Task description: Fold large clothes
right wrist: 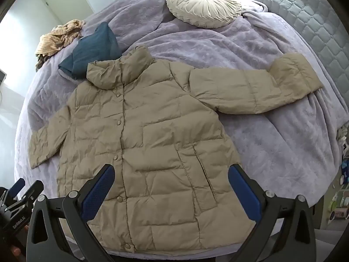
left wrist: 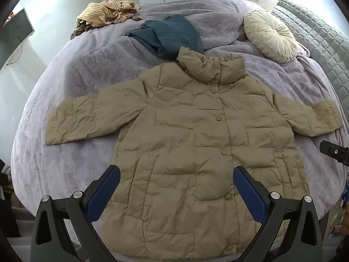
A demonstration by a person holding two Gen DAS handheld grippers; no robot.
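A tan quilted puffer jacket lies flat and buttoned on the lilac bed cover, front up, both sleeves spread sideways and the collar pointing away. My left gripper hangs above the jacket's lower half, jaws wide open, nothing between the blue pads. My right gripper hovers over the lower right front near the pocket seam, also wide open and empty. The left gripper shows at the lower left edge of the right wrist view; the right gripper's tip pokes in at the right edge of the left wrist view.
A folded teal garment lies just beyond the collar. A crumpled striped cloth sits at the far left. A round cream cushion rests by the quilted headboard. A monitor stands left of the bed.
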